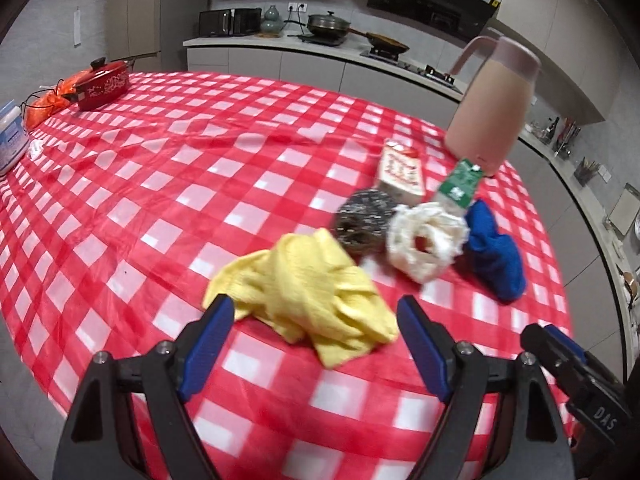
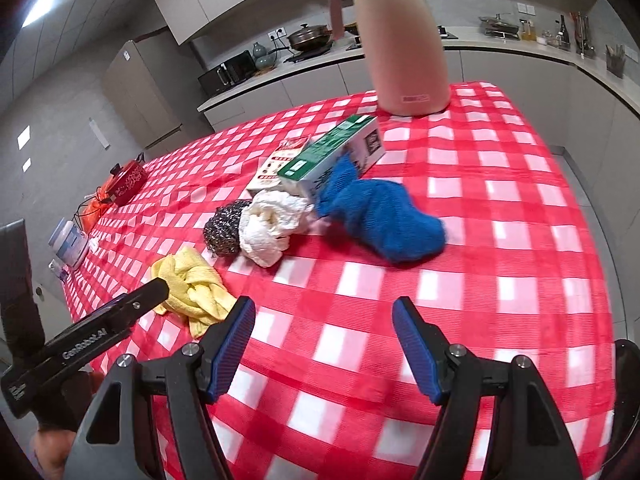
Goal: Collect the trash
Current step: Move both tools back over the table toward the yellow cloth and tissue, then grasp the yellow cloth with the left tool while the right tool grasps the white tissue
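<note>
On the red checked tablecloth point(image 1: 160, 184) lies a cluster of items: a crumpled yellow cloth point(image 1: 308, 300) point(image 2: 192, 284), a steel scourer point(image 1: 362, 218) point(image 2: 222, 226), a crumpled white paper wad point(image 1: 424, 240) point(image 2: 272, 228), a blue cloth point(image 1: 496, 256) point(image 2: 384, 216), a green-and-white carton point(image 1: 458, 184) point(image 2: 332, 156) and a red-and-white box point(image 1: 402, 172) point(image 2: 280, 160). My left gripper point(image 1: 316, 316) is open, its fingers on either side of the yellow cloth's near edge. My right gripper point(image 2: 324, 312) is open and empty, short of the blue cloth.
A pink thermos jug point(image 1: 492, 104) point(image 2: 400, 36) stands behind the cluster. A red lidded pot point(image 1: 102, 86), an orange bag point(image 1: 48, 104) and a white-blue tub point(image 1: 10, 136) sit at the far left edge. A kitchen counter with pans runs behind.
</note>
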